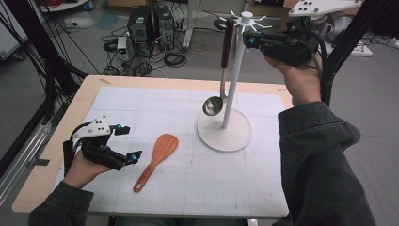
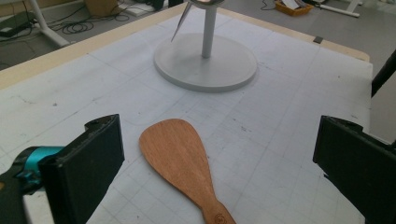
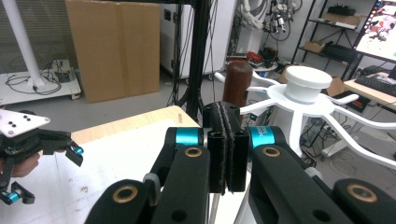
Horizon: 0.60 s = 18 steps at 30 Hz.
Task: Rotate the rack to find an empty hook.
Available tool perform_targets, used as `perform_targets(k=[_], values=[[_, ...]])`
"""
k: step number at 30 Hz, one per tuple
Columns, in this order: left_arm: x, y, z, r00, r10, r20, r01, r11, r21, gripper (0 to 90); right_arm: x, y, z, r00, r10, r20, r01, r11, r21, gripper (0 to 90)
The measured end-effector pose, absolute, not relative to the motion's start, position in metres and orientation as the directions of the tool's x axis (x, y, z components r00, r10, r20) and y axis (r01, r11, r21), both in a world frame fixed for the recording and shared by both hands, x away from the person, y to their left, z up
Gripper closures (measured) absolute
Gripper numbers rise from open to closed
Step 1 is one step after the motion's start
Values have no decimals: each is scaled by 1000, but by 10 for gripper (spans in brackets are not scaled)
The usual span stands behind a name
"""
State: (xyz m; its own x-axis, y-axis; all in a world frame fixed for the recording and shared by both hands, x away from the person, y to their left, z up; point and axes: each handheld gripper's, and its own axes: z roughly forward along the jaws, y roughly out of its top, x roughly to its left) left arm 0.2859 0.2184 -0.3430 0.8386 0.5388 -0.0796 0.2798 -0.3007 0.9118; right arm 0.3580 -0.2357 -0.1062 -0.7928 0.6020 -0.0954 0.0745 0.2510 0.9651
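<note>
Ladle hangs from the rack, its handle top hidden behind the right gripper, whose jaws are pressed together; left gripper spread.

On the table a spatula lies left of and nearer than the stand, from whose top a ladle hangs just left of the pole, bowl above the base, with computer towers on the floor behind
</note>
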Motion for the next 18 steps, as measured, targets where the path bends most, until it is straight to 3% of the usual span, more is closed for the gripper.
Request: perform_targets(k=[18], values=[[285,217,-343,838,540,-78,278,-300,912,25,354,-260,-115,-775,629,-63,104,226,969,897]])
